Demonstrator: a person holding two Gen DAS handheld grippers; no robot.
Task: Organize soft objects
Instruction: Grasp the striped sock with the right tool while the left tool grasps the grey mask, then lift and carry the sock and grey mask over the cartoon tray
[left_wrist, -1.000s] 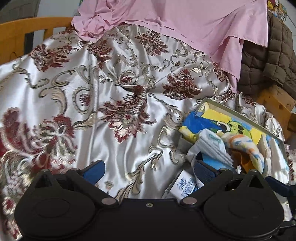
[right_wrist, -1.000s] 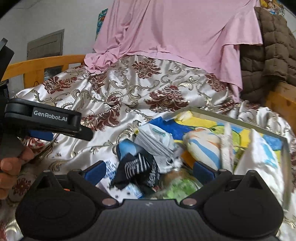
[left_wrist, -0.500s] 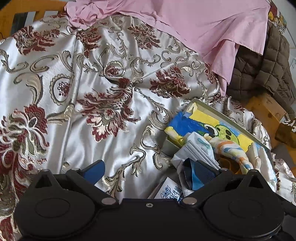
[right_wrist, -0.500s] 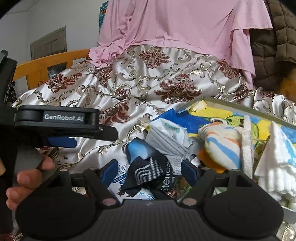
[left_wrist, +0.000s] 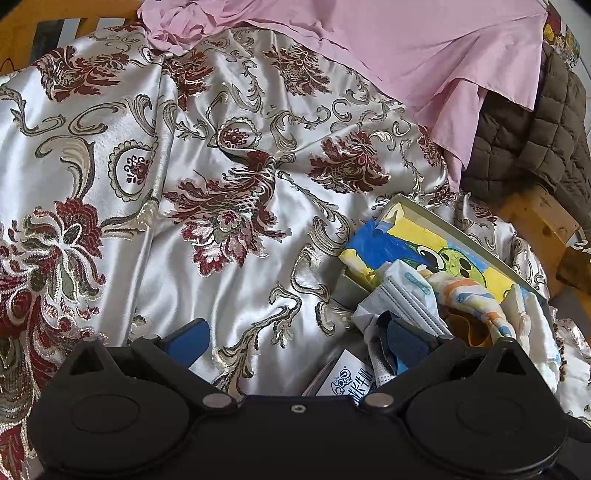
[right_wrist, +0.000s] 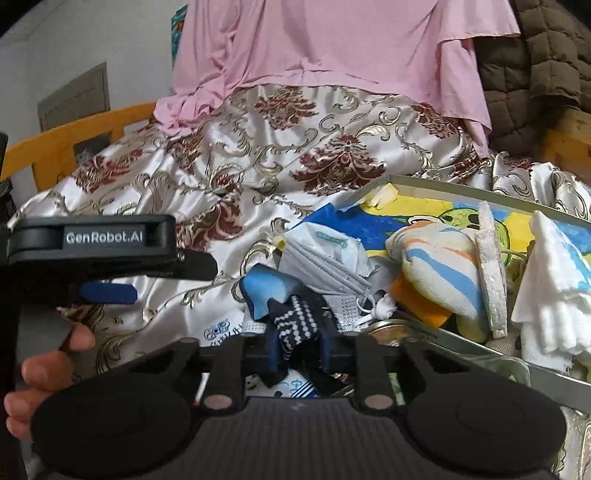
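- Dark patterned cloth (right_wrist: 295, 325): a navy piece with white dots, lying at the near edge of the heap of soft items beside the tray (right_wrist: 480, 194); we see it pinched between the two blue pads of the right gripper (right_wrist: 297, 350), whose jaws are drawn in tight around it.
- Left gripper (left_wrist: 299, 341): we hold it low over the satin bedspread (left_wrist: 229, 258) with jaws spread wide; one blue pad rests above the fabric, the other sits against the pile at the tray's near corner, gripping nothing.
- Pile contents, as we read them in the right wrist view: a folded face mask (right_wrist: 325, 258), a blue foam-like piece (right_wrist: 264, 291), a striped plush item (right_wrist: 439, 266) and a white folded cloth (right_wrist: 550, 291), the last two inside the tray.
- Left hand (right_wrist: 44, 373): our fingers wrap the left gripper's handle, seen at the left of the right wrist view.
- Background: a pink sheet (left_wrist: 406, 48) draped over the bedspread, a brown quilted blanket (left_wrist: 532, 147) beside it.
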